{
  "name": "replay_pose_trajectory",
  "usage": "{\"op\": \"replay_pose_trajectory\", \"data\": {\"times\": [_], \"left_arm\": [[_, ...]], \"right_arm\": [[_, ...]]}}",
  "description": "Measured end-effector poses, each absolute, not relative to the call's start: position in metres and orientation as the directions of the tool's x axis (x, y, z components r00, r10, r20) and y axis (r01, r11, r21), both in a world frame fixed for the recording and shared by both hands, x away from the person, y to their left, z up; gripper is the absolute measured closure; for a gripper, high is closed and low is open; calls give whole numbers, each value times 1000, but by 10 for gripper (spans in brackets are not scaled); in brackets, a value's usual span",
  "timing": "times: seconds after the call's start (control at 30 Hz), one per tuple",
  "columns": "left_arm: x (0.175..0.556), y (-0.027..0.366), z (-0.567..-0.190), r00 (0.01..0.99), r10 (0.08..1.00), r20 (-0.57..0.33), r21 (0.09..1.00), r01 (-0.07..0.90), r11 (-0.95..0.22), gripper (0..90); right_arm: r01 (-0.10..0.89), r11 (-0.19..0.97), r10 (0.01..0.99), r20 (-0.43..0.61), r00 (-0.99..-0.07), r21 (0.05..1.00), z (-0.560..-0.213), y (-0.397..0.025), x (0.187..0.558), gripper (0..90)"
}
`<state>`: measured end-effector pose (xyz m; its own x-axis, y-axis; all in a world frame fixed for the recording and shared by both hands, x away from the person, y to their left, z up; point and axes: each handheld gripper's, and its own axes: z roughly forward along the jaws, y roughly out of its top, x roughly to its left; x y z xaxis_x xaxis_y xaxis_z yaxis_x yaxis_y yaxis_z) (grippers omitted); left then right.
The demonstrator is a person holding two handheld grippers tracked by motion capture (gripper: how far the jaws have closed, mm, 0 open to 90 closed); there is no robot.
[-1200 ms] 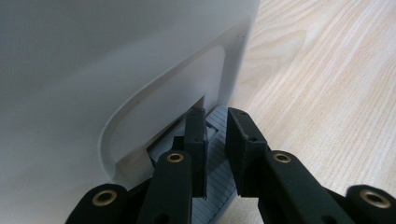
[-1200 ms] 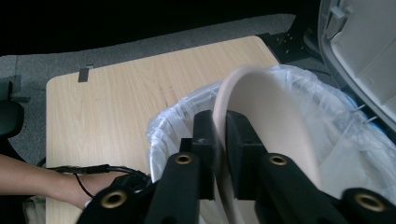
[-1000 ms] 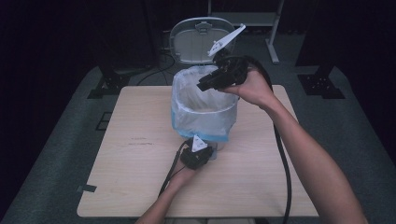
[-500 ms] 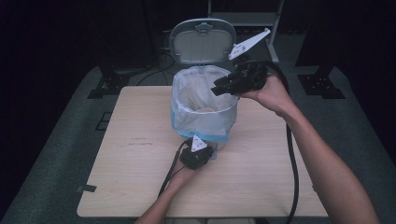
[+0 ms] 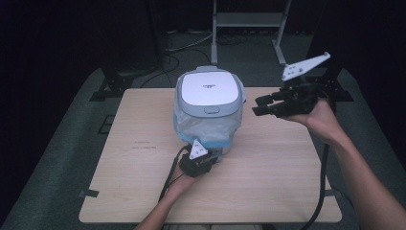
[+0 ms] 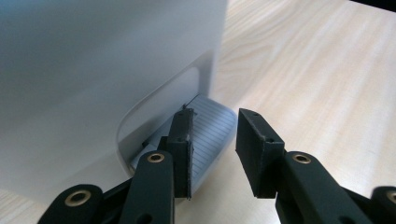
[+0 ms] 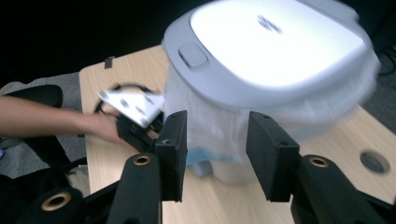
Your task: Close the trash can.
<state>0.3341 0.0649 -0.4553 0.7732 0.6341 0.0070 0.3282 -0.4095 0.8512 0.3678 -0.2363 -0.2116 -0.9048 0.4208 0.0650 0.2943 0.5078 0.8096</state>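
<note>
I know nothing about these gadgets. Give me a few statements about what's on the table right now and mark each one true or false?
1. The bin's lid is shut. True.
2. The right gripper is clamped on the lid. False: it is held in the air to the right of the bin, jaws open and empty.
3. The left gripper is down at the bin's foot pedal. True: its open jaws sit at the ribbed pedal.
4. The bin has no liner. False: a clear plastic bag hangs out under the lid.
5. The bin stands on the floor. False: it stands on the wooden table.
</note>
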Motion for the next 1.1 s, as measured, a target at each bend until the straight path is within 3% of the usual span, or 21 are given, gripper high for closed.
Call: {"op": "replay_pose_trajectory", "data": {"times": [0.53,1.1], "left_arm": [[311,103,-432,783,621,40,851,299,-431,529],[304,165,-432,701,714,2,879,339,-336,369]], "right_arm": [[392,401,546,128,-828,828,-286,-302,343,428],[444,340,611,164,-775,829,-347,-328,327,346]]}}
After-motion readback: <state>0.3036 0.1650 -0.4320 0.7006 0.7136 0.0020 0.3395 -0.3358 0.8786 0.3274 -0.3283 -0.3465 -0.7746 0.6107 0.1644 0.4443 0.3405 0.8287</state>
